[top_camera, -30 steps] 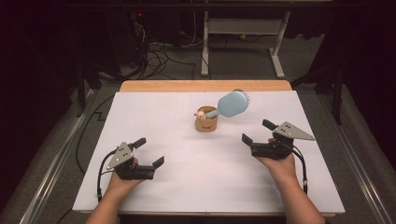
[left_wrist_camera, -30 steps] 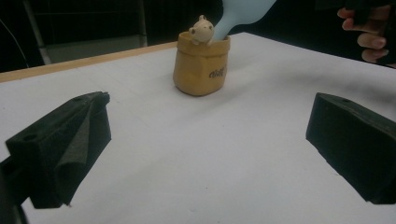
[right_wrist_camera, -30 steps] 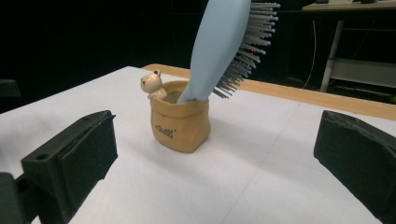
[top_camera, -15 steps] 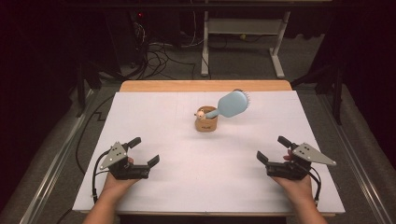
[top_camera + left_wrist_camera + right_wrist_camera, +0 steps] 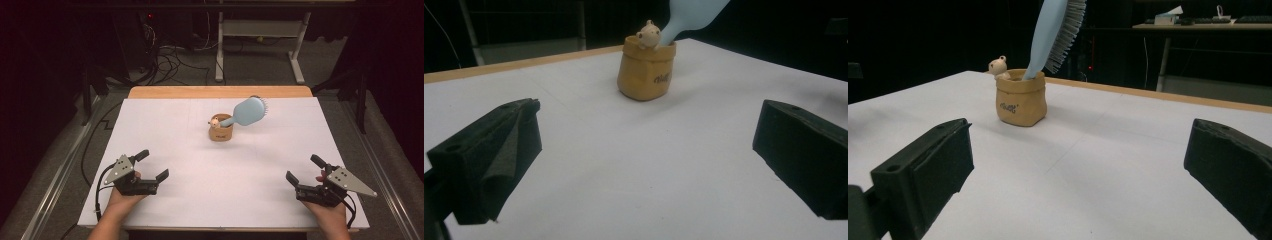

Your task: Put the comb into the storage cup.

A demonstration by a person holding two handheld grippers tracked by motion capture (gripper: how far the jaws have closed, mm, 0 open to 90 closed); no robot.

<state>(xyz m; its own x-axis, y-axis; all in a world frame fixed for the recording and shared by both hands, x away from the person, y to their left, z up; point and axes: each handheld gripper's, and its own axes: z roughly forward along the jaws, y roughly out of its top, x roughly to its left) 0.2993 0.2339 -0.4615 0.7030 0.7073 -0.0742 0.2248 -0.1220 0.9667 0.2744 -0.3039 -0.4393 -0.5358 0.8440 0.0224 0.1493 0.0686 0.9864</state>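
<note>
A small tan pouch-shaped holder (image 5: 221, 132) with a little animal figure (image 5: 214, 121) on its rim stands upright near the middle of the white-covered bench (image 5: 165, 125). A pale blue hairbrush (image 5: 248, 111) sits in it handle-down, its bristled head leaning out towards the far right. The left gripper (image 5: 152, 165) and the right gripper (image 5: 303, 168) rest near the front edge of the bench, well apart from the holder and from each other, each with its jaws spread wide and holding nothing.

The brush appears to be seated, so what remains is probably to keep clear of it. The leaning head puts weight to one side and the holder looks light; a knock could tip it. Any move should keep the grippers low and near the front edge, and if the brush must be lifted, one gripper ought to steady the holder while the other takes the handle.
</note>
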